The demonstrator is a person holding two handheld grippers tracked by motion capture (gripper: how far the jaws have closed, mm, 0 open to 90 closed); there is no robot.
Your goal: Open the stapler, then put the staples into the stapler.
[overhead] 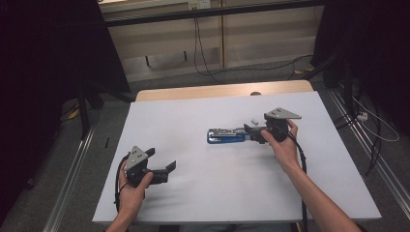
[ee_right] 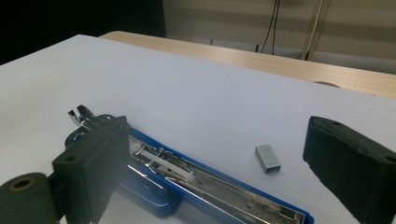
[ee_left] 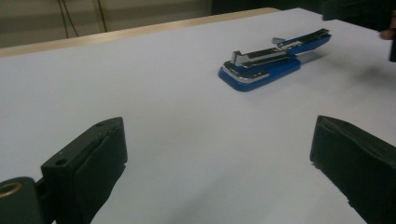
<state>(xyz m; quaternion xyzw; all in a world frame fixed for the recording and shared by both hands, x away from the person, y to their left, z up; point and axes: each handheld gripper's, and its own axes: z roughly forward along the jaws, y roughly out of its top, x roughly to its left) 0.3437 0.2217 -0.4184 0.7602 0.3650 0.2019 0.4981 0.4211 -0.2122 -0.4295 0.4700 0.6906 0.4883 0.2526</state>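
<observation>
While the blue metal stapler (overhead: 226, 136) lies flat and opened out near the middle of the white table (overhead: 193, 116), with its chrome staple channel exposed, the right gripper (ee_right: 215, 163) hovers over its rear end with jaws spread wide and nothing between them. A small grey block of staples (ee_right: 268, 158) sits on the table just beside the stapler, between those jaws. The likely trouble is the size of that block: thick padded jaws closing carelessly could push it aside, tip it, or break the strip apart rather than pinch it. One jaw also overlaps the stapler body, so closing might nudge the stapler instead. The left gripper (overhead: 162, 166) rests well apart near the table's front, jaws released and empty, so nothing steadies the stapler against sliding.
</observation>
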